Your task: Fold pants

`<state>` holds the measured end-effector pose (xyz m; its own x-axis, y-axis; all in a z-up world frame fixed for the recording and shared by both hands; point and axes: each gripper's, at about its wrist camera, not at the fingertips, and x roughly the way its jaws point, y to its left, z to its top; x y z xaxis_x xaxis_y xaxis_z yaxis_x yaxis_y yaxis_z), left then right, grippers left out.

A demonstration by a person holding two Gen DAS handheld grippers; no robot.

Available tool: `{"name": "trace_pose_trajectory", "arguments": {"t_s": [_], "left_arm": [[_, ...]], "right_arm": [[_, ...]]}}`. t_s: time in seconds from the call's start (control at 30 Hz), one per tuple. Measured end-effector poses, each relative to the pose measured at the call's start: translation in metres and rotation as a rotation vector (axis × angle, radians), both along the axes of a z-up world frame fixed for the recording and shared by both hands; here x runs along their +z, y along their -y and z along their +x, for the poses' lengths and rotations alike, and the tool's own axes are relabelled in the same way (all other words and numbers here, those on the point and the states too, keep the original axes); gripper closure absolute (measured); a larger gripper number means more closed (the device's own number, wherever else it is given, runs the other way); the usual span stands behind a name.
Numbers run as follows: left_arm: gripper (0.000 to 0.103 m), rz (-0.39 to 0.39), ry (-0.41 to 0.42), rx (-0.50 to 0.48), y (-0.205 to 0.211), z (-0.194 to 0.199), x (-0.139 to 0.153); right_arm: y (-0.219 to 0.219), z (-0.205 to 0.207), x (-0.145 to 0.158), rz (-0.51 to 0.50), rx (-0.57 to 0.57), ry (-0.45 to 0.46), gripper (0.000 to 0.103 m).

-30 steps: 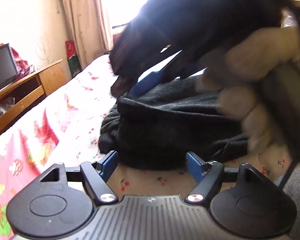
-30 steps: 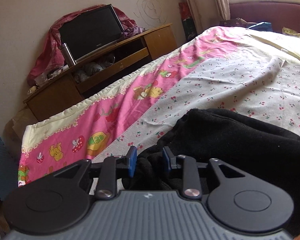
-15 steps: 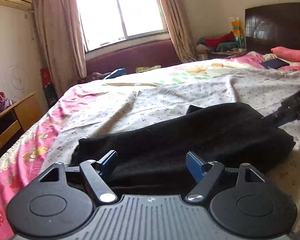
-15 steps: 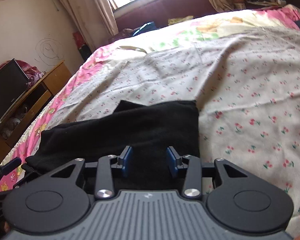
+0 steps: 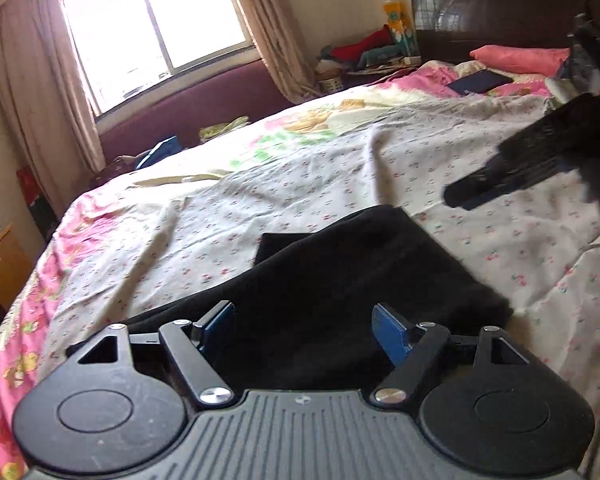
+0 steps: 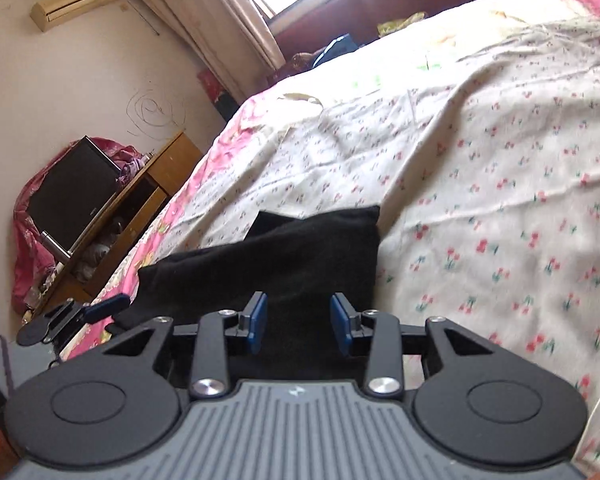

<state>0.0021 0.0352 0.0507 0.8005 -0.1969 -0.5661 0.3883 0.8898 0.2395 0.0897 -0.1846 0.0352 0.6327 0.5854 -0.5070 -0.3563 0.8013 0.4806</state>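
Note:
The black pants (image 5: pixel 340 280) lie folded into a flat strip on the flowered bed sheet (image 5: pixel 260 200). My left gripper (image 5: pixel 304 330) hovers over their near edge, open wide, nothing between the pads. In the right wrist view the pants (image 6: pixel 280 256) stretch from the centre to the left. My right gripper (image 6: pixel 299 324) sits above their near end; its jaws are closing a little, but the pads stand apart and press on nothing. The right gripper (image 5: pixel 500 184) also shows at the right of the left wrist view, off the cloth. The left gripper (image 6: pixel 80 314) shows at the pants' left end.
The bed sheet (image 6: pixel 480 160) spreads wide beyond the pants. A pink pillow (image 5: pixel 520 58) and a dark flat case (image 5: pixel 480 82) lie near the headboard (image 5: pixel 500 4). A wooden cabinet (image 6: pixel 148 184) with a screen (image 6: pixel 68 196) stands left of the bed.
A second ago the pants were bunched, with one part lifted by the right gripper. They now lie flat and folded. Both grippers have let go and swung back over the near edge.

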Motion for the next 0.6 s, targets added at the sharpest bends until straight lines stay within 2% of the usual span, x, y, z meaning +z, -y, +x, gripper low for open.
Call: {"name": "trace_pose_trajectory", "arguments": {"t_s": [0.07, 0.13, 0.27, 0.37, 0.47, 0.53, 0.6], "left_arm": [[0.015, -0.083, -0.064, -0.071, 0.023, 0.001, -0.006], [0.015, -0.124, -0.140, -0.105, 0.042, 0.002, -0.016], [0.015, -0.251, -0.334, -0.053, 0.057, 0.003, -0.036], [0.015, -0.207, -0.327, 0.025, 0.062, 0.011, -0.041], [0.015, -0.314, -0.422, 0.095, 0.055, 0.023, -0.048], [0.014, -0.341, -0.425, 0.129, 0.056, 0.025, -0.053], [0.014, -0.332, -0.401, 0.139, 0.059, 0.021, -0.053]], "right_arm": [[0.006, 0.029, 0.000, -0.033, 0.031, 0.061, 0.066], [0.005, 0.057, -0.002, -0.051, 0.106, 0.071, 0.066], [-0.010, 0.094, -0.009, -0.077, 0.349, 0.062, 0.066], [-0.029, 0.116, -0.018, -0.150, 0.510, 0.036, 0.065], [-0.039, 0.127, -0.022, -0.209, 0.619, 0.026, 0.066], [-0.043, 0.137, -0.024, -0.226, 0.643, 0.023, 0.068], [-0.043, 0.145, -0.025, -0.216, 0.679, -0.012, 0.065]]}}
